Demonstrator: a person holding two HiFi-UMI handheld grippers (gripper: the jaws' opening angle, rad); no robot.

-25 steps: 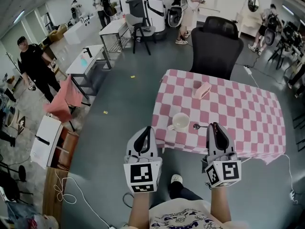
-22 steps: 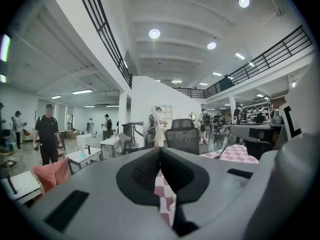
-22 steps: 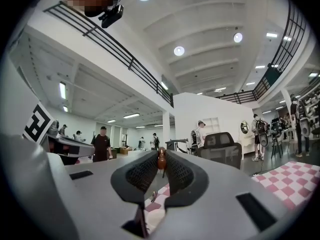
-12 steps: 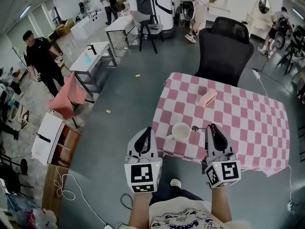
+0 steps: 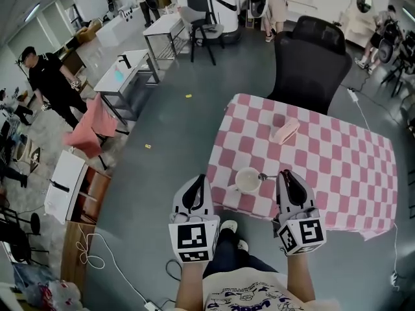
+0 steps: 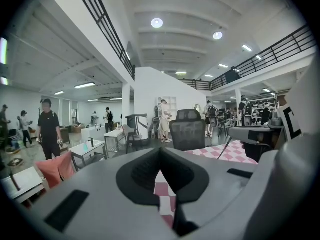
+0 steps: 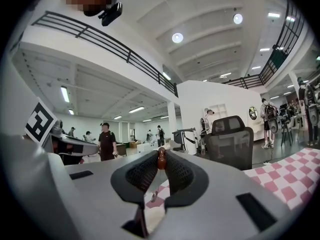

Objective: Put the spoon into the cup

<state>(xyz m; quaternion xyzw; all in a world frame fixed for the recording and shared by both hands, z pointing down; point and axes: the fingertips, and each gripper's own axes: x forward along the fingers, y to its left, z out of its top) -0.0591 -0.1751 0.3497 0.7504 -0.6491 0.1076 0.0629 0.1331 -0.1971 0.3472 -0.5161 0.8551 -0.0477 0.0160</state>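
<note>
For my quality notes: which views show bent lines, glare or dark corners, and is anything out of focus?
Head view: even light, no glare, mild bending near the borders. Left gripper view: strong fisheye, black corners, ceiling lamps flare. Right gripper view: same fisheye; the close spoon looks soft.

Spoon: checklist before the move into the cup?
1. Spoon gripped by right gripper: ok, brown handle end pinched between the tips.
2. Cup upright, mouth free: ok.
3. Spoon bowl above the cup mouth: not ok, it sits beside the rim.
4. Left gripper out of the way: ok, shut, empty, left of the cup.
5. Pink object out of the path: ok, well behind the cup.
</note>
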